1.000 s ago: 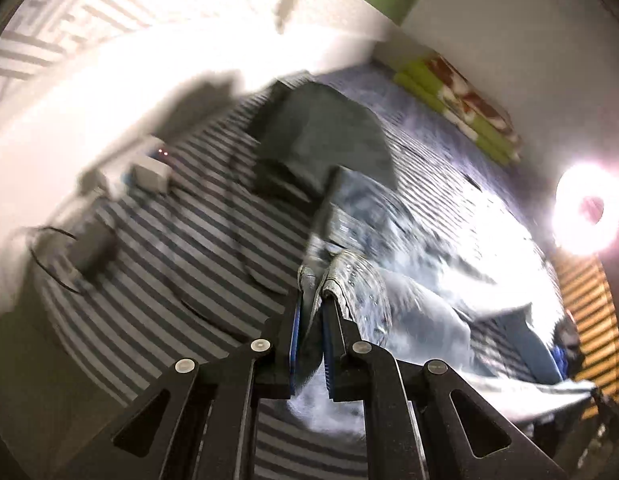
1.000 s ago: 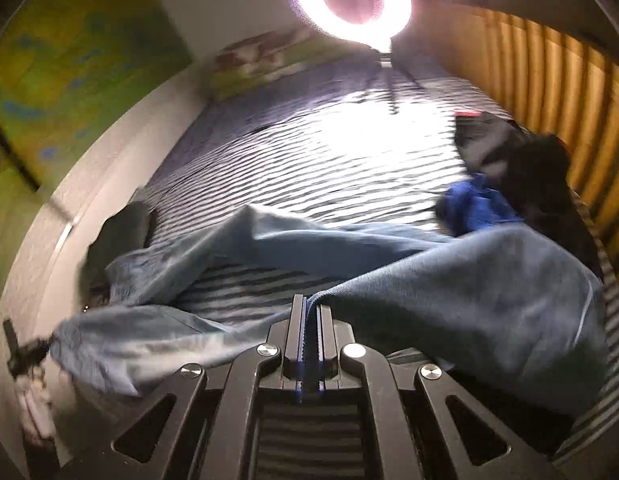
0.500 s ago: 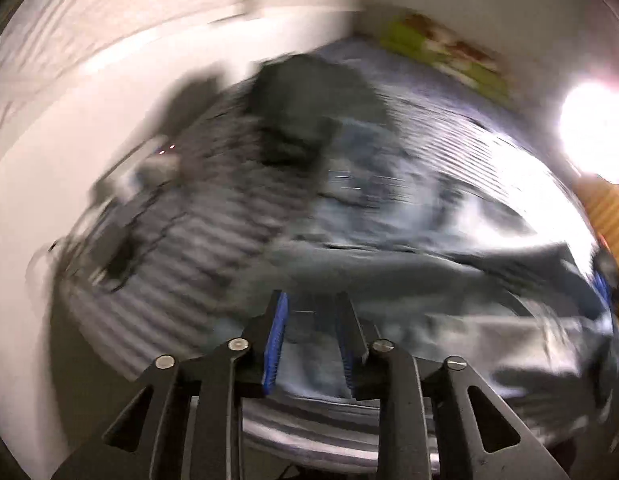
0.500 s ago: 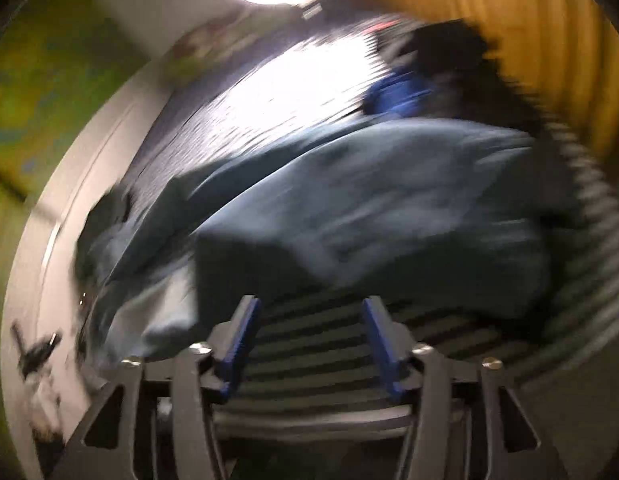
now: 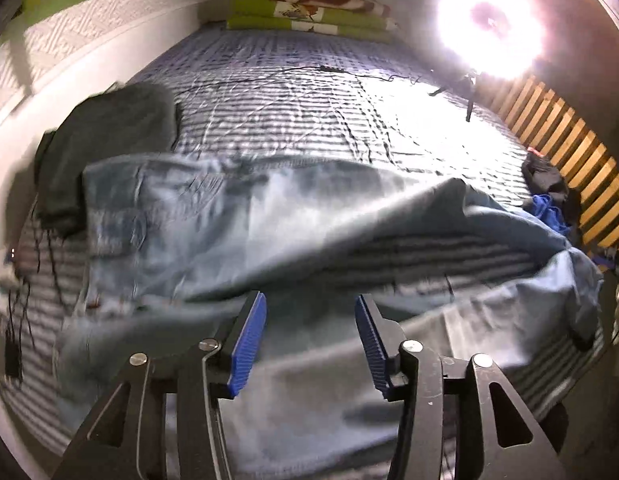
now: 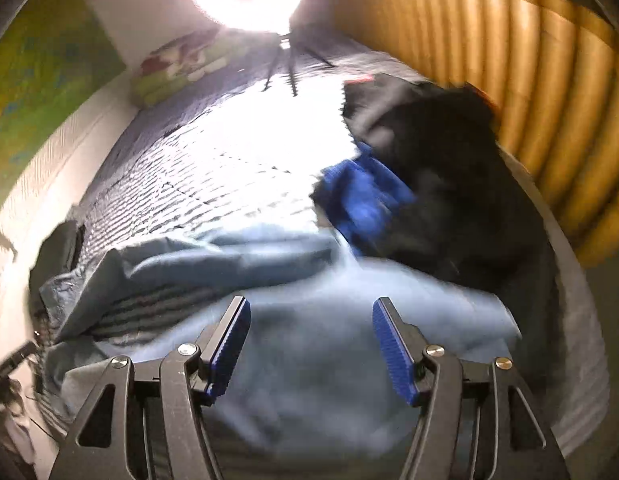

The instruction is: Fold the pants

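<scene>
Light blue jeans [image 5: 213, 232] lie spread across the striped bed [image 5: 309, 120], waist end toward the left wall, legs running right. My left gripper [image 5: 309, 320] hovers over the near leg; its jaws are opening and nothing is pinched between the blue pads [image 5: 247, 344]. In the right wrist view the jeans [image 6: 317, 340] fill the lower middle, blurred. My right gripper [image 6: 309, 332] stands open above that cloth, its pads [image 6: 393, 344] apart and off the fabric.
A dark folded garment [image 5: 109, 136] lies by the left wall. A black and blue clothes heap [image 6: 429, 184] sits at the right by the wooden slats [image 5: 569, 160]. A ring light [image 5: 489, 24] glares at the far end beside a green blanket stack [image 5: 309, 12]. Cables [image 5: 17, 320] lie at the near left.
Both grippers let go of the jeans and opened. The jeans dropped onto the bed. The left view swung right and rolled; the right gripper moved toward the dark heap.
</scene>
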`<state>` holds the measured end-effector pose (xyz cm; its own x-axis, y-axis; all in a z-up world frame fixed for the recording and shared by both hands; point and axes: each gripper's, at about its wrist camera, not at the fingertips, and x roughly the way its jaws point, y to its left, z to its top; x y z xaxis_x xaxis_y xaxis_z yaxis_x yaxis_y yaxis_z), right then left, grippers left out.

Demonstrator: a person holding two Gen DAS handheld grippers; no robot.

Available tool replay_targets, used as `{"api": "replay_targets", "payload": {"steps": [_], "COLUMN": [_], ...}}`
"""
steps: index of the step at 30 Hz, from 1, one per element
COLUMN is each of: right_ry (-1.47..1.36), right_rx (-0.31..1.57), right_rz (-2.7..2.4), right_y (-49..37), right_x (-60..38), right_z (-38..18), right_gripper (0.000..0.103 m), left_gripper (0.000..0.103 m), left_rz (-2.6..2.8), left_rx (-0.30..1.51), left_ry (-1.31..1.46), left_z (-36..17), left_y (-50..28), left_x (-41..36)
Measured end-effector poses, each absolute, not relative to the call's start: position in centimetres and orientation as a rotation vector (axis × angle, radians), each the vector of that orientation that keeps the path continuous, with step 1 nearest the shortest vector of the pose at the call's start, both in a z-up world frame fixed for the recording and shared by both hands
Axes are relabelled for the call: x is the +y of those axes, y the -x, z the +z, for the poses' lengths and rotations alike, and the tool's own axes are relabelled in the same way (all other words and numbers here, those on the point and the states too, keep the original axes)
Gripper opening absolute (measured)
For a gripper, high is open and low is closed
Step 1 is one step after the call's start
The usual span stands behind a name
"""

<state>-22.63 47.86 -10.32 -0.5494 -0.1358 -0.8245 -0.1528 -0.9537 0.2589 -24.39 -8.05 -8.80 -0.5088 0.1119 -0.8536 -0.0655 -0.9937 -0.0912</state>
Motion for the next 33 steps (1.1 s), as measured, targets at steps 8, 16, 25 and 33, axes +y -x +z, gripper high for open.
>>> {"api": "replay_targets", "payload": {"steps": [8, 16, 25, 33], "right_ry": [1.665, 1.875, 2.102, 2.059], "right_rx": [0.284, 0.32, 0.495, 0.29], "right_rz": [2.722, 2.649, 2.664, 2.751], "right_y": [35.3, 40.9, 37.4, 33.0], "right_x": [44.8, 45.2, 44.8, 42.3], "right_z": [-13.8, -19.1, -21.7, -19.2], "right_gripper": [0.06, 0.06, 0.061, 0.018], "left_gripper": [0.062, 0.073, 0.067, 0.002], "left_rz": [2.608, 2.564, 2.492, 2.473], "left_rx": [0.017, 0.152, 0.312, 0.398], "left_ry": [1.555, 1.64, 1.651, 1.546], "left_z": [-10.6, -16.7, -22.8, -22.6], "left_y": [36.1, 47.2, 48.2, 44.7], "left_x": [-5.7, -4.3, -2.9, -0.4]}}
